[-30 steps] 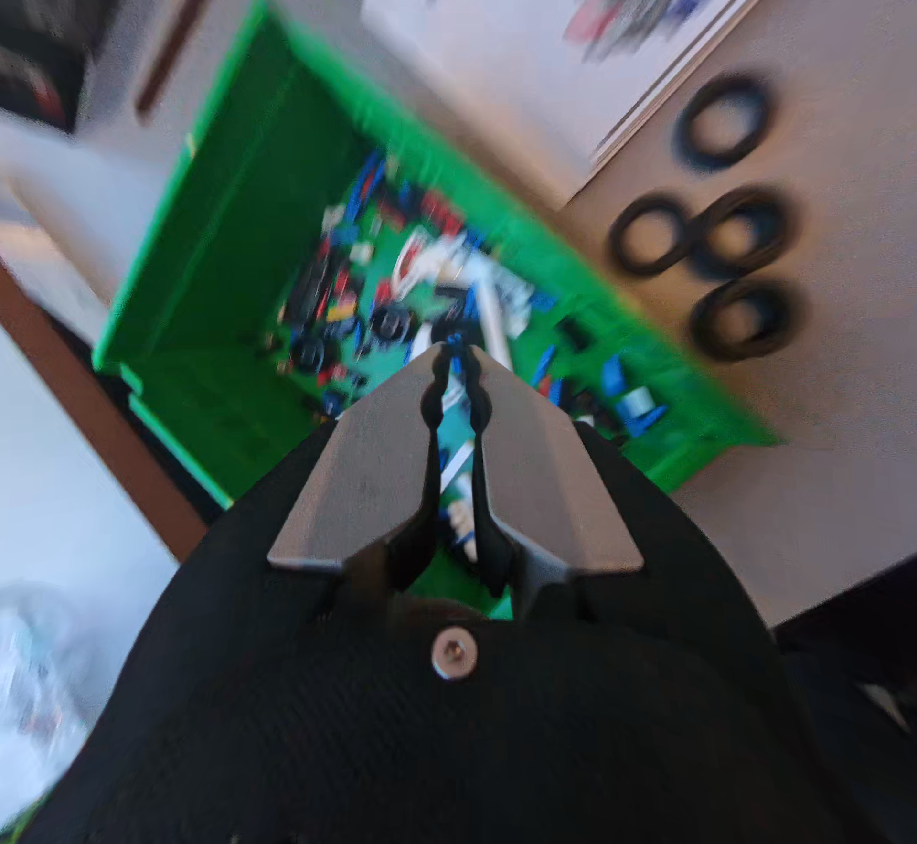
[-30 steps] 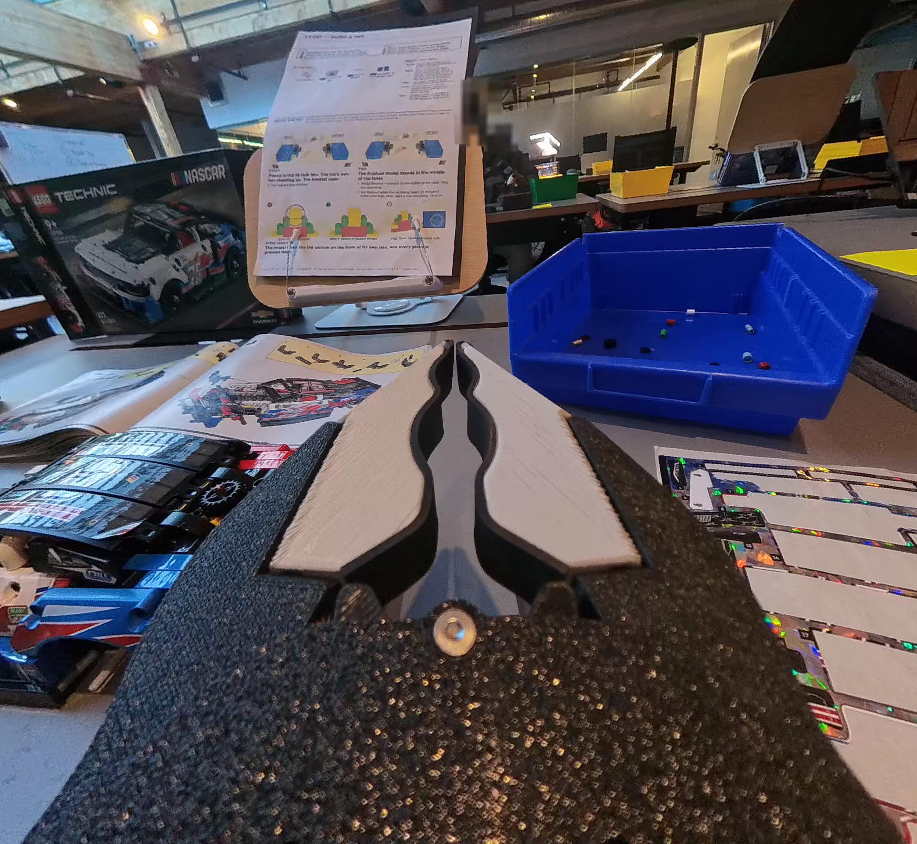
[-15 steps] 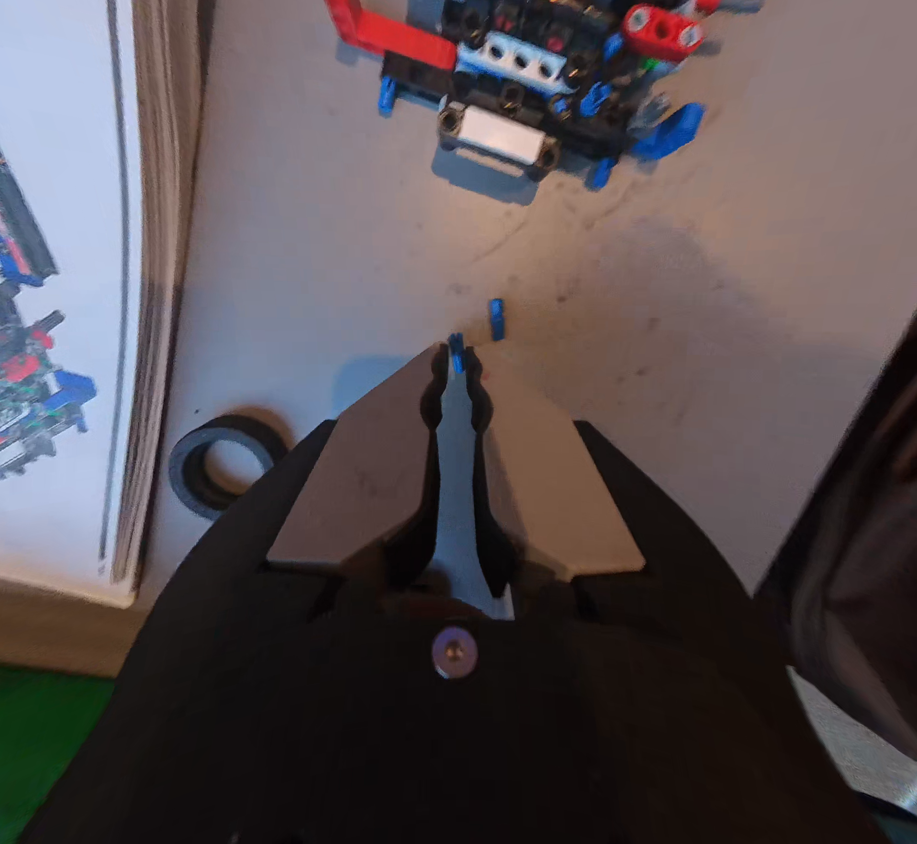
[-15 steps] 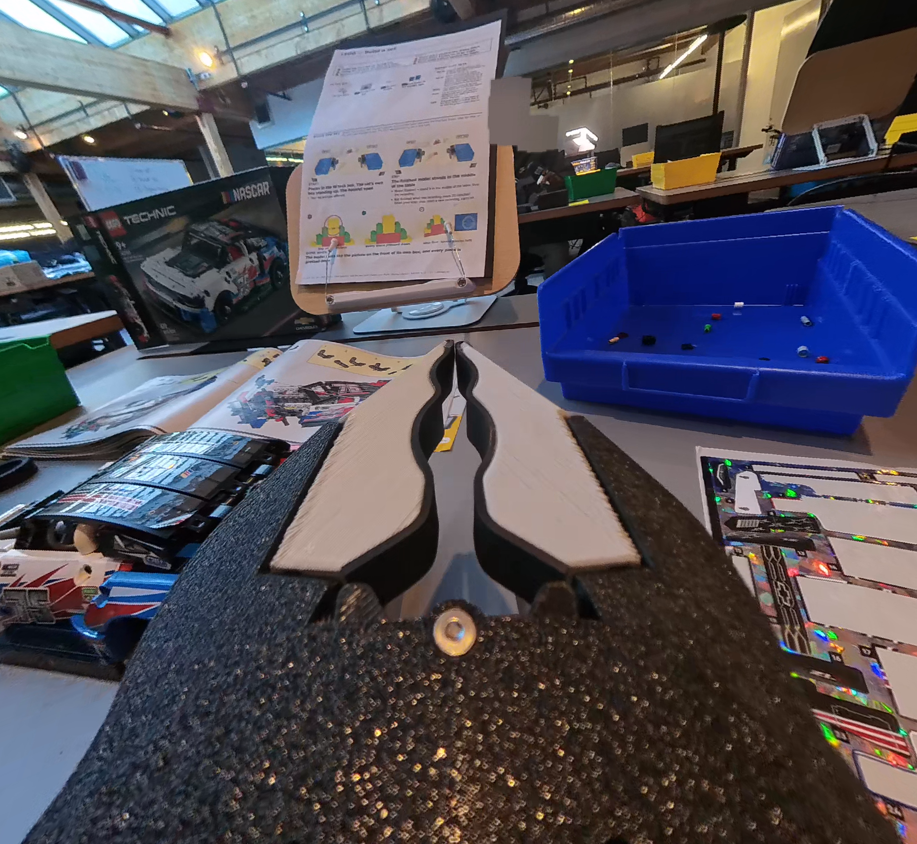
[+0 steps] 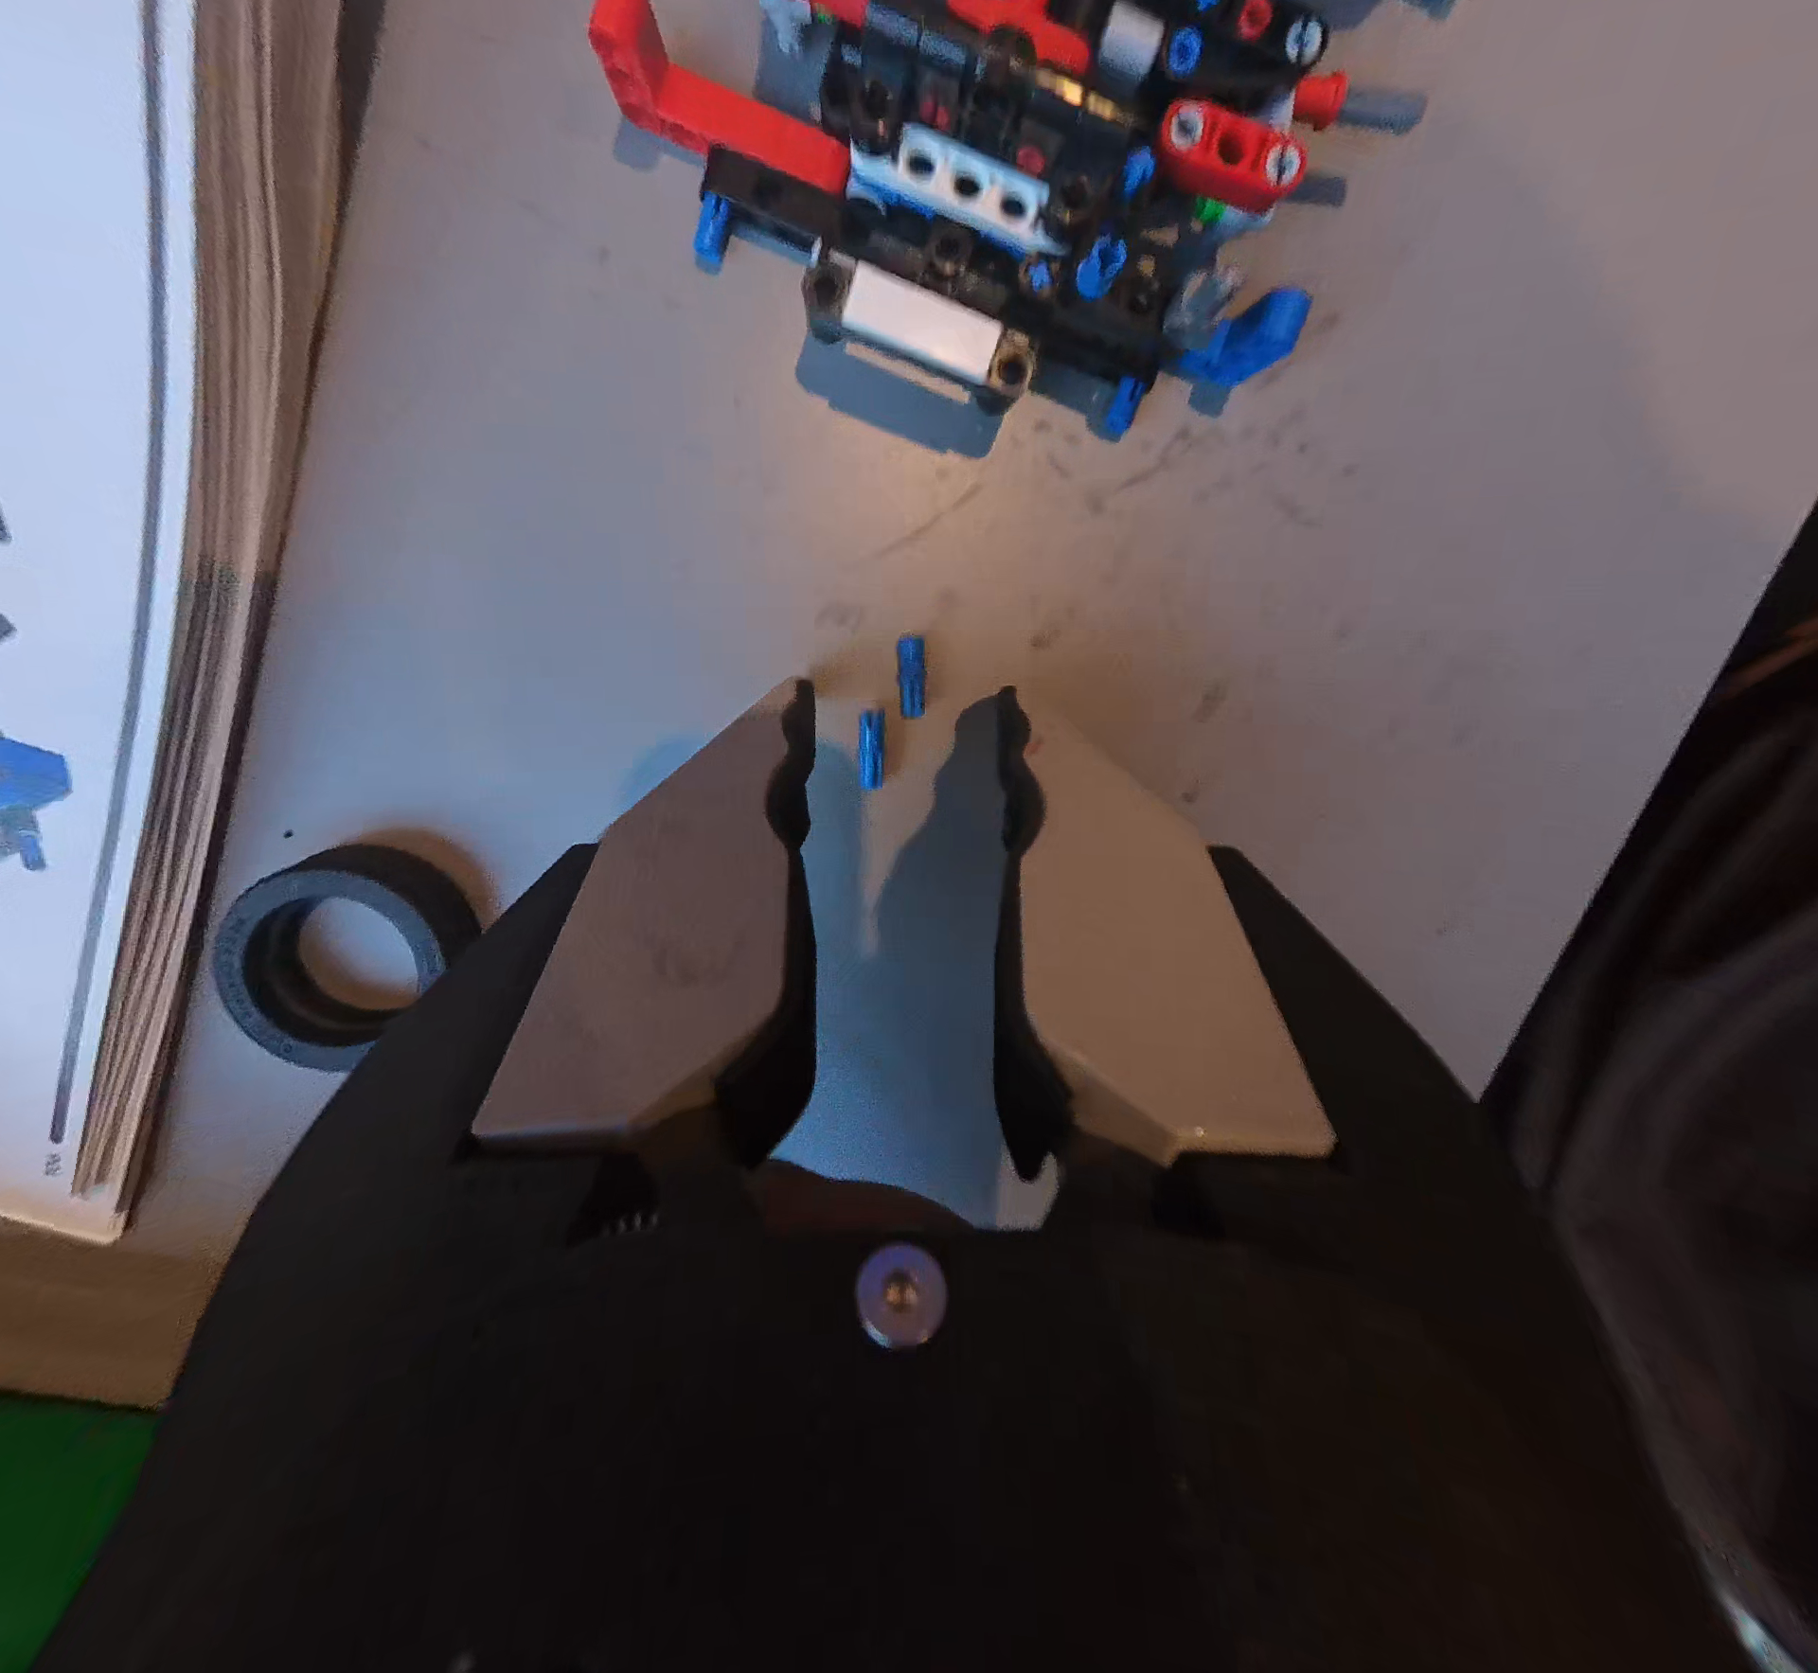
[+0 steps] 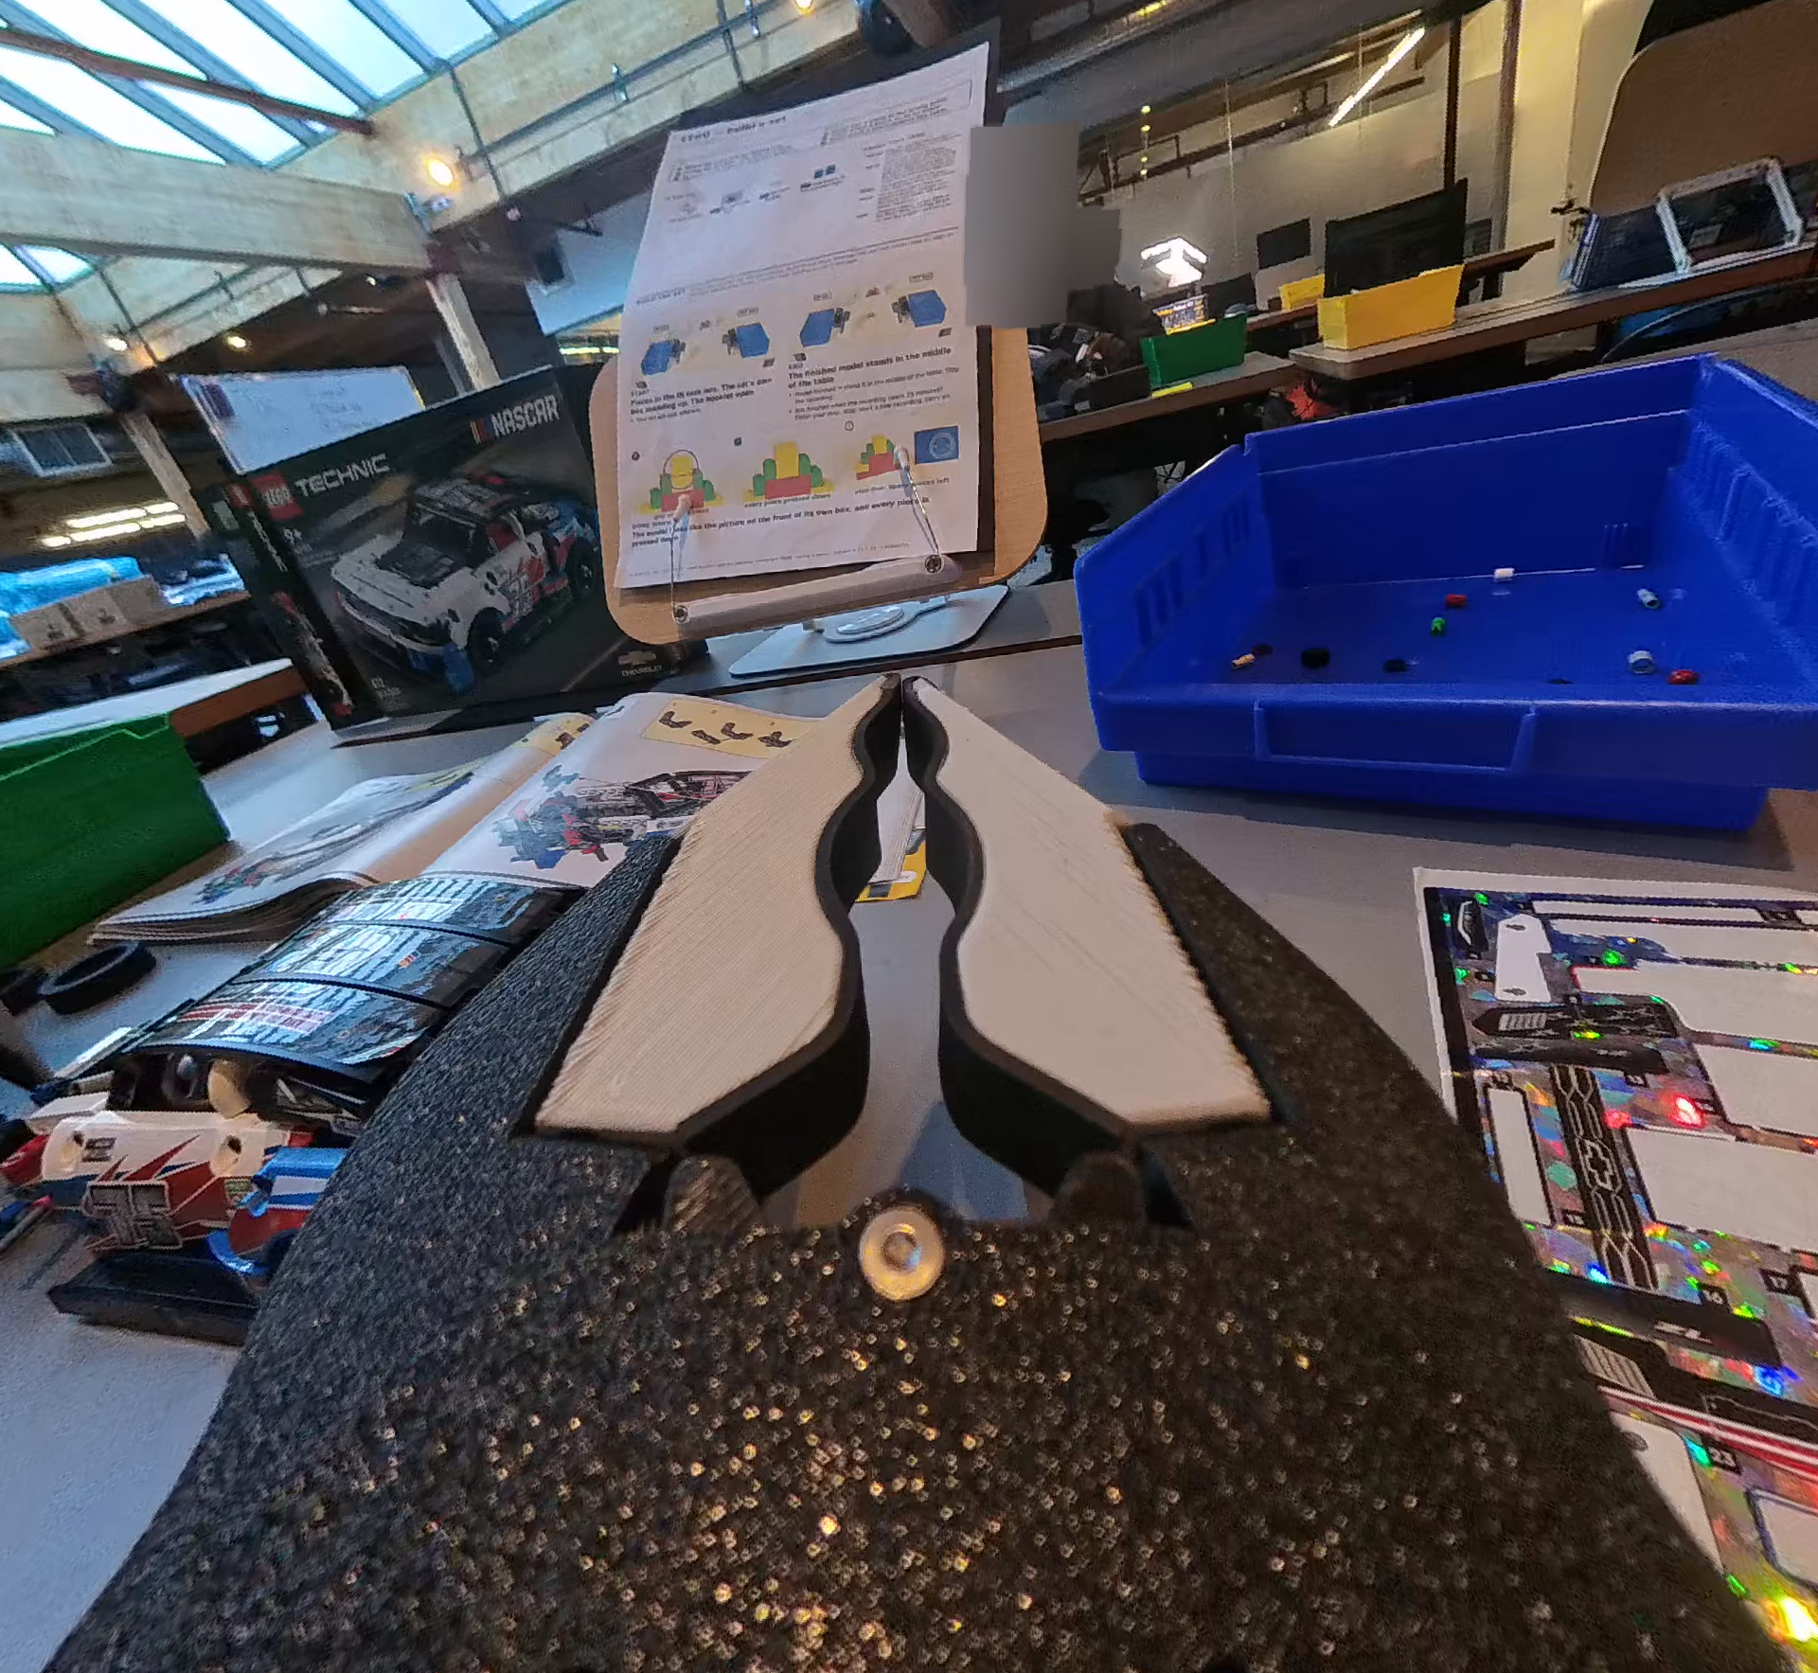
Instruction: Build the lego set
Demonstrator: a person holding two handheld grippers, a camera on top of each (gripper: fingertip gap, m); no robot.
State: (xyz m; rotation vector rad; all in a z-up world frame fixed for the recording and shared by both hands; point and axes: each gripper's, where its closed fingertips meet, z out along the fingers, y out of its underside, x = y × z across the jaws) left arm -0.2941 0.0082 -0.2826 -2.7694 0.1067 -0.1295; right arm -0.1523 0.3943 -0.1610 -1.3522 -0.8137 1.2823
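Note:
In the left wrist view my left gripper point(image 5: 903, 699) is open just above the grey table. A small blue pin point(image 5: 871, 746) lies between its fingertips, free of them. A second blue pin point(image 5: 911, 676) lies just beyond. Farther ahead sits a partly built chassis point(image 5: 994, 150) of red, black, grey and blue pieces. In the right wrist view my right gripper point(image 6: 901, 683) is shut and empty, held above the table. A car body section point(image 6: 226, 1095) with black, white, red and blue panels lies at its lower left.
A black tyre point(image 5: 330, 957) lies left of the left gripper, beside the open instruction booklet point(image 5: 108, 445). A green bin point(image 6: 93, 819) stands at the left. A blue bin point(image 6: 1476, 603) with small pieces, a sticker sheet point(image 6: 1633, 1095), a paper stand point(image 6: 817, 367) and the set's box point(image 6: 423, 544) surround the right gripper. From either gripper's tips it is about 20 centimetres to the car body section point(image 6: 226, 1095).
My left gripper carried a blue pin from the green bin to the table near the chassis, then opened and let it go beside another pin. My right gripper stayed shut and shifted slightly.

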